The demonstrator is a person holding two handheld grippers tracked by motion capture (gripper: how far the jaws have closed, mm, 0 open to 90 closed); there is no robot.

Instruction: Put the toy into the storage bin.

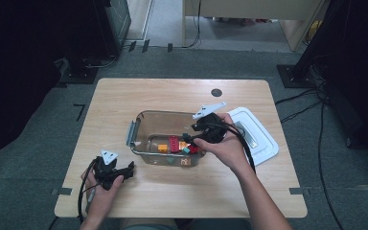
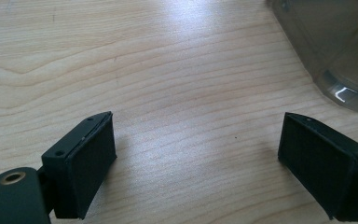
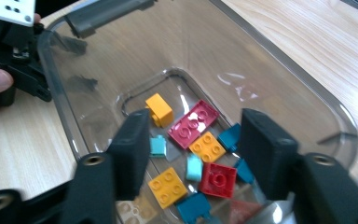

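A clear plastic container (image 1: 139,120) stands mid-table and holds several toy bricks (image 1: 177,144). In the right gripper view they lie on its floor: an orange brick (image 3: 159,109), a dark red plate (image 3: 193,123), a red square brick (image 3: 218,179) and teal pieces (image 3: 229,136). My right gripper (image 1: 188,140) hangs over the container's right side, pointing down into it. Its jaws (image 3: 196,135) are open and hold nothing. My left gripper (image 1: 129,170) rests low near the table's front left, open over bare wood (image 2: 196,140), with the container's corner (image 2: 335,51) just ahead of it.
A white lid (image 1: 256,134) lies flat to the right of the container, close behind my right hand. The wooden table (image 1: 172,96) has a dark round grommet (image 1: 216,92) near its far edge. The container has a grey latch handle (image 1: 131,134) on its left end.
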